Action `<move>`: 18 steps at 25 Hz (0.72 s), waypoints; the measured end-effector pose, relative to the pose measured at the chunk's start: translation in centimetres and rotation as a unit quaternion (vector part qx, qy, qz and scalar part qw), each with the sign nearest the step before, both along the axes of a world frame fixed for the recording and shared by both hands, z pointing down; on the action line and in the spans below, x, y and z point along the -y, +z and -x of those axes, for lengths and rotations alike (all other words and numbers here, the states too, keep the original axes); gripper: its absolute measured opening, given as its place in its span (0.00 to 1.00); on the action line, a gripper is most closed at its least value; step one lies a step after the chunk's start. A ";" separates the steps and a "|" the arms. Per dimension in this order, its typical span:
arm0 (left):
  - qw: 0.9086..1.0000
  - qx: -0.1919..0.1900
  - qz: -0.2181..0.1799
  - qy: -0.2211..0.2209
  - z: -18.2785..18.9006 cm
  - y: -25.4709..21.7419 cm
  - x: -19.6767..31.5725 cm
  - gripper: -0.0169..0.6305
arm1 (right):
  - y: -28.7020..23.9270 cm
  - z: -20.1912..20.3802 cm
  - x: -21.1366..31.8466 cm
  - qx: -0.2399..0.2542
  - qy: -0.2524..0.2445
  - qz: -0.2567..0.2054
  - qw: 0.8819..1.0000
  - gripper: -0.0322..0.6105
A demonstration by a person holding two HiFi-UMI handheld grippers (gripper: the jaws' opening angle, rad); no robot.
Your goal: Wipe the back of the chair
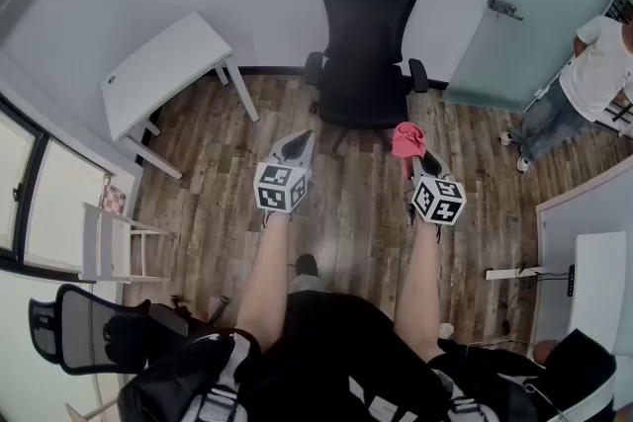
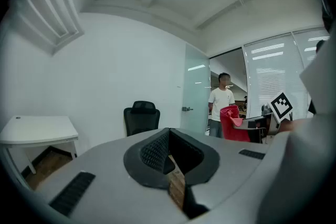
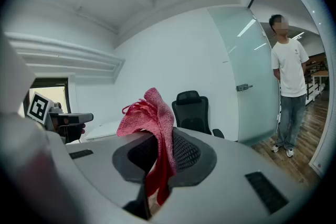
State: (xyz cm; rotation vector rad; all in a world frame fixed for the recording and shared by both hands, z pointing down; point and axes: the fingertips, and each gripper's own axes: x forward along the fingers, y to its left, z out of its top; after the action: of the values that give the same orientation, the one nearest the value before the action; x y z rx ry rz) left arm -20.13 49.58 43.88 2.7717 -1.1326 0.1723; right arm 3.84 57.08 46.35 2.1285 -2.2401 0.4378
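Wood floor [image 1: 346, 212] takes up most of the head view, with a frosted glass door [image 1: 534, 5] upper right and a white desk [image 1: 163, 64] upper left. The black office chair [image 1: 366, 44] sits top centre against the wall, well apart from both grippers. A person [image 1: 598, 74] stands at the right edge. The left gripper [image 1: 295, 146], centre-left, is clenched on nothing. The right gripper [image 1: 415, 158], centre-right, is pinching a red cloth [image 1: 406, 138].
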 end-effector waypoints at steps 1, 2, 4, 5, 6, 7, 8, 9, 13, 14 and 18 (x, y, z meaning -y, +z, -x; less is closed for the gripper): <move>1.000 -0.001 0.000 0.002 0.2 0.0 0.6 0.06 | 0.0 0.2 0.5 0.001 0.003 0.000 1.000 0.16; 1.000 -0.001 0.000 0.003 0.4 -0.1 1.2 0.06 | 0.0 0.5 1.0 0.003 0.005 -0.001 1.000 0.16; 1.000 -0.003 -0.001 0.006 0.8 -0.1 2.5 0.06 | 0.2 1.1 2.2 0.004 0.007 -0.002 1.000 0.16; 1.000 -0.003 -0.001 0.007 1.0 -0.1 3.2 0.06 | 0.2 1.4 2.9 0.005 0.008 -0.002 1.000 0.16; 1.000 -0.003 -0.001 0.008 1.2 -0.1 4.0 0.06 | 0.4 1.7 3.6 0.005 0.008 -0.001 1.000 0.16; 1.000 -0.003 -0.001 0.010 1.5 0.0 4.7 0.06 | 0.5 2.1 4.3 0.006 0.009 -0.001 1.000 0.16; 1.000 -0.003 0.000 0.012 1.8 0.2 5.5 0.06 | 0.6 2.5 4.9 0.006 0.010 0.000 1.000 0.16; 1.000 -0.003 0.001 0.013 2.1 0.3 6.2 0.06 | 0.7 2.9 5.6 0.008 0.011 0.000 1.000 0.16; 1.000 -0.006 0.003 0.020 2.8 0.6 9.0 0.07 | 0.9 3.5 8.4 0.017 0.027 0.002 1.000 0.16; 1.000 -0.006 0.002 0.023 3.0 0.6 9.7 0.06 | 0.9 3.6 9.1 0.019 0.031 0.002 0.999 0.16; 0.999 -0.007 -0.001 0.032 3.9 0.3 13.0 0.06 | 0.8 4.4 11.9 0.020 0.046 0.006 0.999 0.16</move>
State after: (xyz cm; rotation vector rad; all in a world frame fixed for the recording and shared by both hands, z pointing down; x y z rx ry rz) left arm -24.03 36.62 44.17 2.8081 -1.0411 0.1576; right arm -0.60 45.14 47.16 2.2435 -2.1604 0.4993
